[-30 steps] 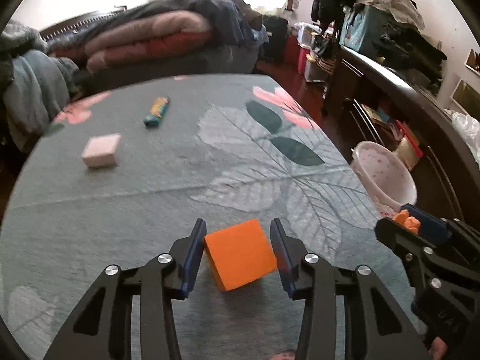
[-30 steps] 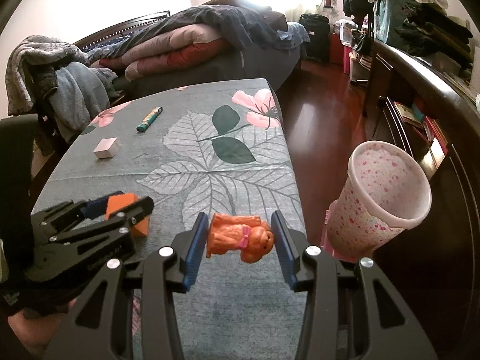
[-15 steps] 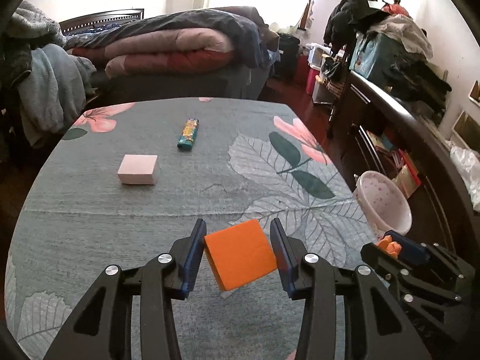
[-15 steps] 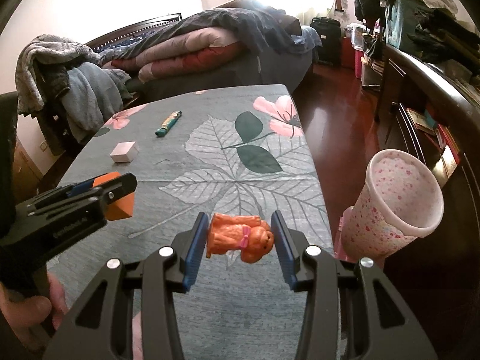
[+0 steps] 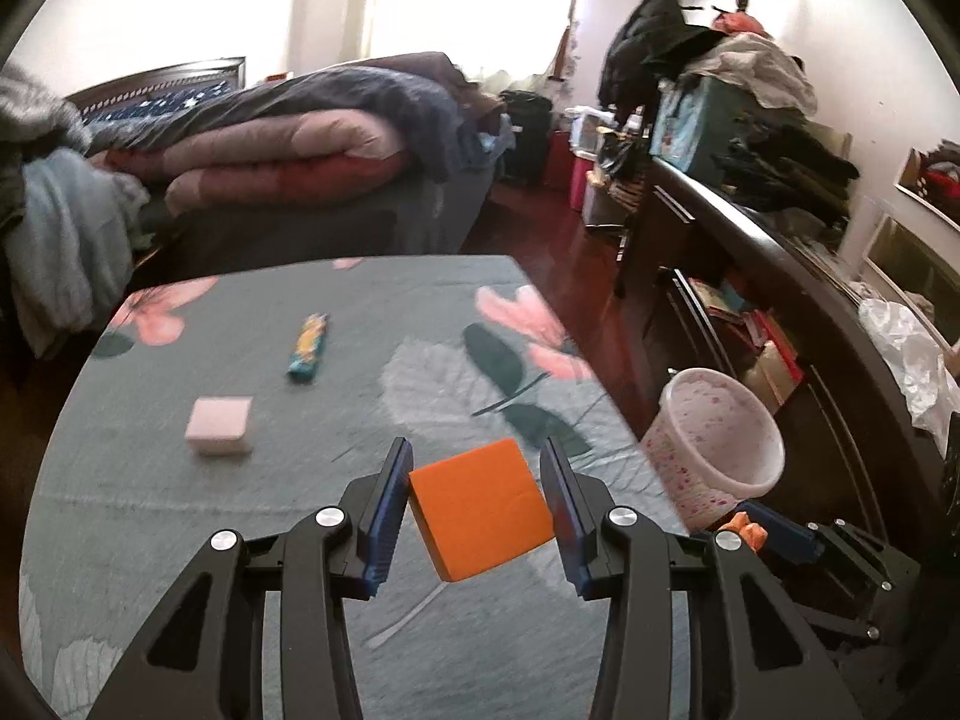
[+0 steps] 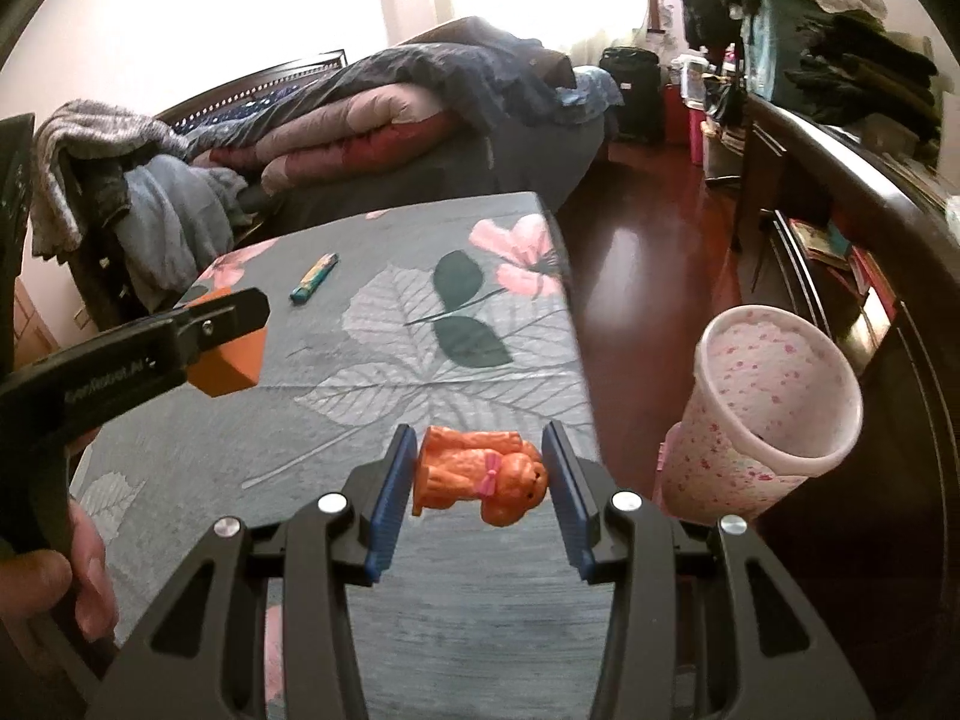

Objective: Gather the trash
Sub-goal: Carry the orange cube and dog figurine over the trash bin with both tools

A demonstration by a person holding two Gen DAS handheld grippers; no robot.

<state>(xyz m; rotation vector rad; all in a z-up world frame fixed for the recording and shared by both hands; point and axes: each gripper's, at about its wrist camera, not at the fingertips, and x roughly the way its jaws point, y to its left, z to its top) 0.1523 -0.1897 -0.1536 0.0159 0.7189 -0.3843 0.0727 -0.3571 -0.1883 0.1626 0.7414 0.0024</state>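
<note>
Left claw (image 5: 477,507): clenched on orange block (image 5: 480,510), above worktop (image 5: 150,510).
Right claw (image 6: 480,495): clenched on orange toy dog (image 6: 480,474), near worktop's right edge.

2 blocks (image 5: 480,507), 1 toy dog (image 6: 480,476), 1 bin (image 6: 774,414)

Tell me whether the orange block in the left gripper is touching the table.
Apart. The right wrist view shows the orange block held by the left gripper, lifted off the table; the left wrist view shows it clamped between the pads.
</note>
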